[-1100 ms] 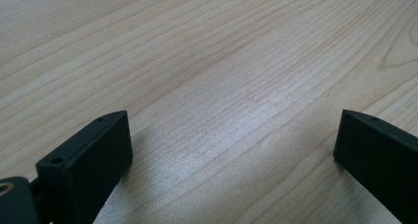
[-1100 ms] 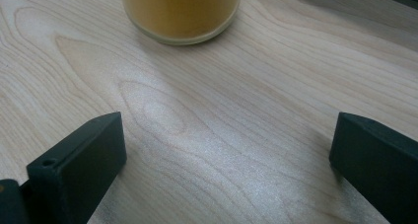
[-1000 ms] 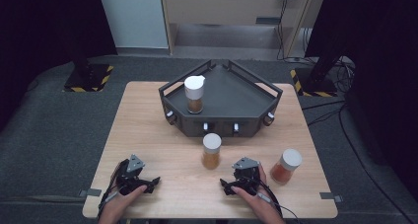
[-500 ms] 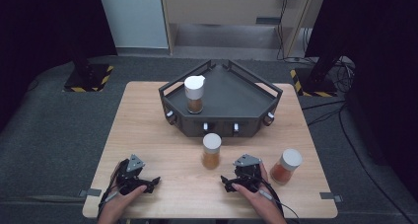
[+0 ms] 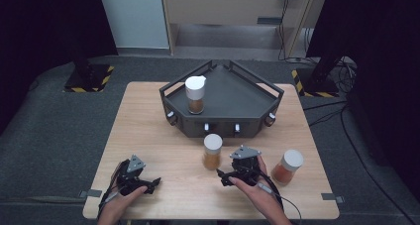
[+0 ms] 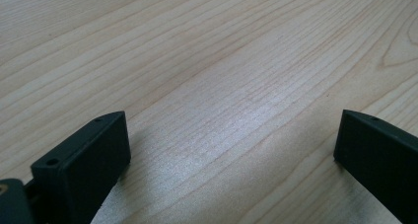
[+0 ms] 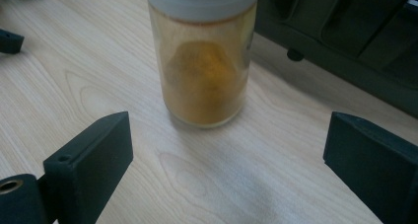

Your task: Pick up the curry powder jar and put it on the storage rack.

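Pale wood grain runs across the table, which stands on grey carpet with dark curtains at both sides. Two grippers work at its near edge and three jars stand on or above it.

Furthest left, the left gripper lies low on the wood in the person's left hand, one grey three-cornered plate on its top. In the left gripper view its two black jaws stand wide apart with bare table between them.

One black angular rack sits at the far middle of the table. On its left part stands the first jar, upright, with a white cap and brown powder in its lower half.

Just in front of the rack stands the middle jar, upright on the wood, its long axis vertical and its white lid facing up, with orange-brown powder inside. It is just left of the right gripper. In the right gripper view this jar stands ahead of the two jaws, apart from both. Those jaws have just been closing a little, yet they are spread wide, with nothing between the pads.

Furthest right, the third jar stands near the table's right edge. It has a white lid and reddish-brown powder, and it looks tilted in the high view.
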Demonstrator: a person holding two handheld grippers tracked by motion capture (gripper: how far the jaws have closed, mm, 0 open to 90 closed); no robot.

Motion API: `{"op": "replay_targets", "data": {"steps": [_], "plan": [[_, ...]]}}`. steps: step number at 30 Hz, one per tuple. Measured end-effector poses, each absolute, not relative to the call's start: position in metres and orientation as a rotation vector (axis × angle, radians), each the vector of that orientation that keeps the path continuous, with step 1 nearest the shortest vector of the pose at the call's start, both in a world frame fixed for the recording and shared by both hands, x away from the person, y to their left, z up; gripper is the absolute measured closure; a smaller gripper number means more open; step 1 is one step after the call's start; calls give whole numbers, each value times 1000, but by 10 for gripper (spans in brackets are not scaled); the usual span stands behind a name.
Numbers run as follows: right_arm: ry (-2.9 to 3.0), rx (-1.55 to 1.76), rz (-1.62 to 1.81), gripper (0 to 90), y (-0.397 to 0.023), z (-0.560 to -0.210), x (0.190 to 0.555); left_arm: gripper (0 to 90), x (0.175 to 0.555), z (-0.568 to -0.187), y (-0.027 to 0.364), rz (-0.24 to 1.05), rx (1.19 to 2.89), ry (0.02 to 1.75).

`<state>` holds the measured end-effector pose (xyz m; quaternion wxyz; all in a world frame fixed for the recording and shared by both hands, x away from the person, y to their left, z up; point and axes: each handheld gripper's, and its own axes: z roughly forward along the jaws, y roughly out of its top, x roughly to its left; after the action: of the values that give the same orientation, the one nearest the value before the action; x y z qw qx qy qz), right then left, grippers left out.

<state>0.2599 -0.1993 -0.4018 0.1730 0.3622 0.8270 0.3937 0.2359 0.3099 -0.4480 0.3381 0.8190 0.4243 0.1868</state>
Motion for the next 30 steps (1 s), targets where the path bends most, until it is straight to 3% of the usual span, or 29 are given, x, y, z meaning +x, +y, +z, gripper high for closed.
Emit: {"op": "replay_targets", "data": {"steps": [30], "plan": [[2303,1017,1182,84,-181,-386,275,0,236,-448,310,486,2136,1103]]}}
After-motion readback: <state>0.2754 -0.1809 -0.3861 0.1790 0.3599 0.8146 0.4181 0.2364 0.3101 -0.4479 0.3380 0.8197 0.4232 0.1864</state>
